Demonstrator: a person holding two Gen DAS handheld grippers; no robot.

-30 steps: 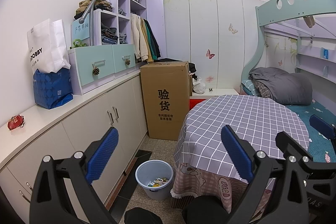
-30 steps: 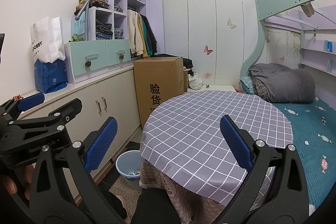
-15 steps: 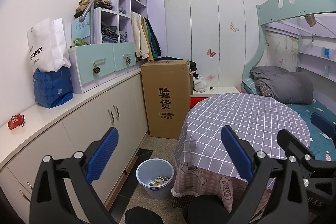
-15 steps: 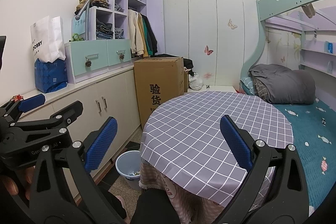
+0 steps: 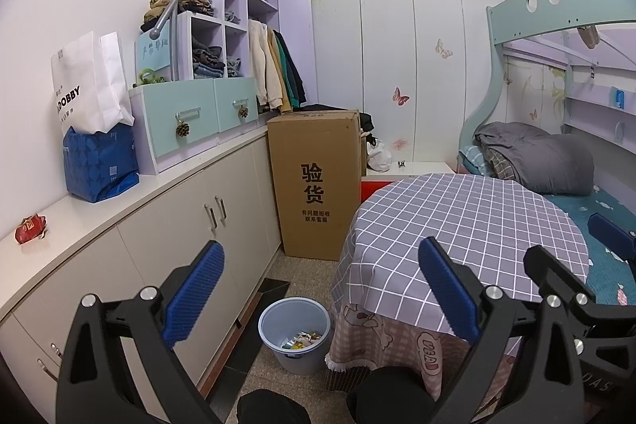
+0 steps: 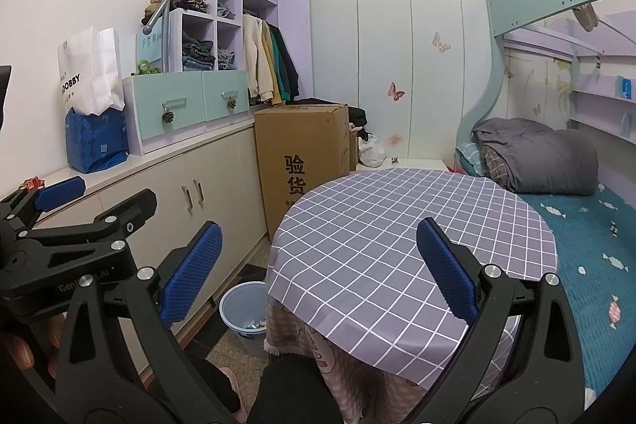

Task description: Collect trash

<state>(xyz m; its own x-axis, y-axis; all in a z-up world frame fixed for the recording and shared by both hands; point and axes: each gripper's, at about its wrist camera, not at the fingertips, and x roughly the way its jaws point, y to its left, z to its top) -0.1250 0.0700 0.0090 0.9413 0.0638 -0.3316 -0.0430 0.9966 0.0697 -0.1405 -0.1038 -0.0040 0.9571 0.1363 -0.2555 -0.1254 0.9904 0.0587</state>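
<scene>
1. Barely shifted since the earlier frames: both views hold nearly the same framing, and the left view's bin sits a touch lower.
2. Left claw (image 5: 320, 299): jaws spread wide, holding nothing.
3. Right claw (image 6: 318, 271): jaws spread wide, holding nothing, over the checked tabletop (image 6: 397, 225).
4. Blue bin (image 5: 294, 334): on the floor between cabinet and tabletop, a few colourful wrappers (image 5: 300, 338) inside.
5. Red wrapper (image 5: 30, 228): on the cabinet's white top, well apart from the bin.
6. Cardboard box (image 5: 314, 185): closed, contents hidden.
7. Blue bag (image 5: 99, 163): white paper bag (image 5: 89, 86) standing in it.
</scene>
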